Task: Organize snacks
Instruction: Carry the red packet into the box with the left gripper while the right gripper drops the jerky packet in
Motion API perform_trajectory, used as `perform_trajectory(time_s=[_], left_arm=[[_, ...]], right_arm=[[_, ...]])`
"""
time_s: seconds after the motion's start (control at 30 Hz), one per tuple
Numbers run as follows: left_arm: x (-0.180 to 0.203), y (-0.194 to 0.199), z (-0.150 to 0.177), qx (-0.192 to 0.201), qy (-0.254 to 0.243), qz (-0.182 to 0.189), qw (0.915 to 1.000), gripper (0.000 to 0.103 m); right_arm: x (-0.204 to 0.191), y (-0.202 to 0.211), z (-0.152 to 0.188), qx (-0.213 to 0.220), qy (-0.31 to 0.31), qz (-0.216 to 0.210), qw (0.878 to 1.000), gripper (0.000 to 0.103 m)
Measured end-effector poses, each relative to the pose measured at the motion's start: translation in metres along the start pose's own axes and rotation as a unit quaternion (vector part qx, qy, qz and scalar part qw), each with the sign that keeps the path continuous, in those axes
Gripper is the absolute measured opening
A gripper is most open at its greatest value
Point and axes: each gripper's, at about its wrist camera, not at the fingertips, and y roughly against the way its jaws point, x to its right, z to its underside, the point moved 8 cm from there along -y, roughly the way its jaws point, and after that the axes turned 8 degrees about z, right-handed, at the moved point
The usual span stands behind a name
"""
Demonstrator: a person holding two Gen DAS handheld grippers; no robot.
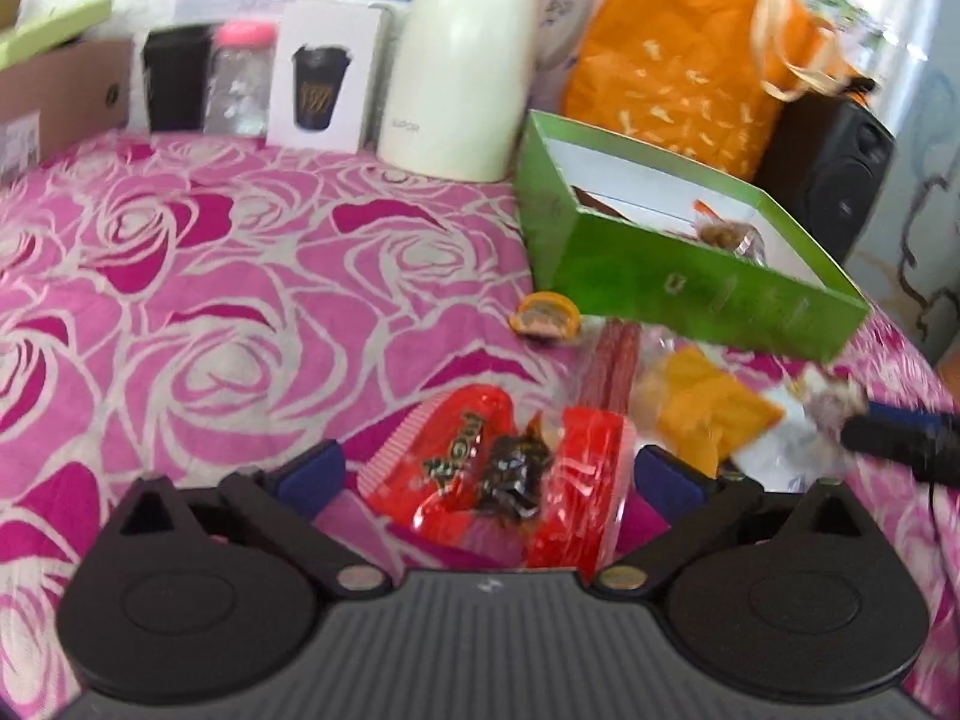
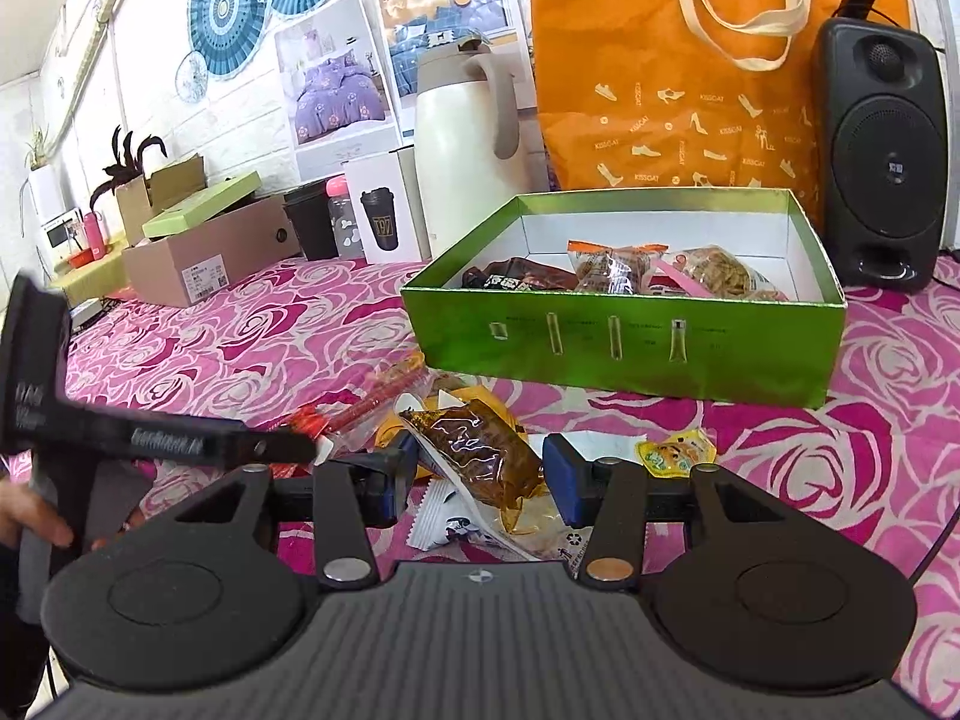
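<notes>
A green box [image 1: 678, 288] [image 2: 624, 354] stands on the pink rose cloth and holds several snack packets [image 2: 648, 276]. Loose snacks lie in front of it. My left gripper [image 1: 489, 474] is open, its blue pads on either side of a red packet with dark filling [image 1: 498, 480]. A red stick pack [image 1: 606, 372], a yellow packet [image 1: 708, 408] and a small orange snack [image 1: 543, 318] lie beyond. My right gripper [image 2: 477, 474] is open around a clear packet of brown snack [image 2: 480, 450]. A small yellow packet [image 2: 675, 450] lies to its right.
A cream thermos jug [image 2: 462, 168], an orange tote bag [image 2: 678, 78] and a black speaker [image 2: 882, 162] stand behind the box. A white cup box [image 2: 381, 213], a pink-capped bottle [image 2: 345, 222] and cardboard boxes [image 2: 204, 258] line the back left.
</notes>
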Motion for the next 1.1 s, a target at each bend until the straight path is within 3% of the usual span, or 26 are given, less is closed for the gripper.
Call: perform_trajectory(time_s=[0.07, 0.17, 0.23, 0.27, 0.6, 0.87, 1.1], left_arm=[[0.002, 0.000, 0.004, 0.005, -0.014, -0.013, 0.9998, 0.100], [0.007, -0.001, 0.005, 0.011, -0.039, -0.032, 0.9986, 0.089], [0.010, 0.003, 0.005, 0.013, -0.049, -0.024, 0.9984, 0.067], [0.012, 0.005, 0.006, 0.007, -0.045, -0.011, 0.9989, 0.047], [0.009, 0.029, 0.011, 0.013, -0.038, -0.016, 0.9991, 0.048], [0.032, 0.041, -0.016, 0.045, -0.063, -0.015, 0.9969, 0.048], [0.061, 0.031, -0.041, 0.072, -0.086, -0.008, 0.9937, 0.048]], right_arm=[[0.000, -0.001, 0.001, -0.002, -0.009, -0.003, 1.000, 0.080], [-0.002, 0.000, 0.003, -0.001, -0.012, -0.006, 1.000, 0.080], [-0.005, 0.004, 0.003, 0.000, -0.006, -0.009, 1.000, 0.080], [-0.006, 0.006, 0.003, 0.001, -0.004, -0.010, 1.000, 0.079], [-0.006, 0.013, 0.002, 0.008, -0.018, -0.015, 1.000, 0.080], [0.001, 0.015, 0.002, 0.012, -0.046, -0.009, 0.999, 0.080], [0.005, 0.027, -0.009, 0.051, -0.037, 0.019, 0.998, 0.080]])
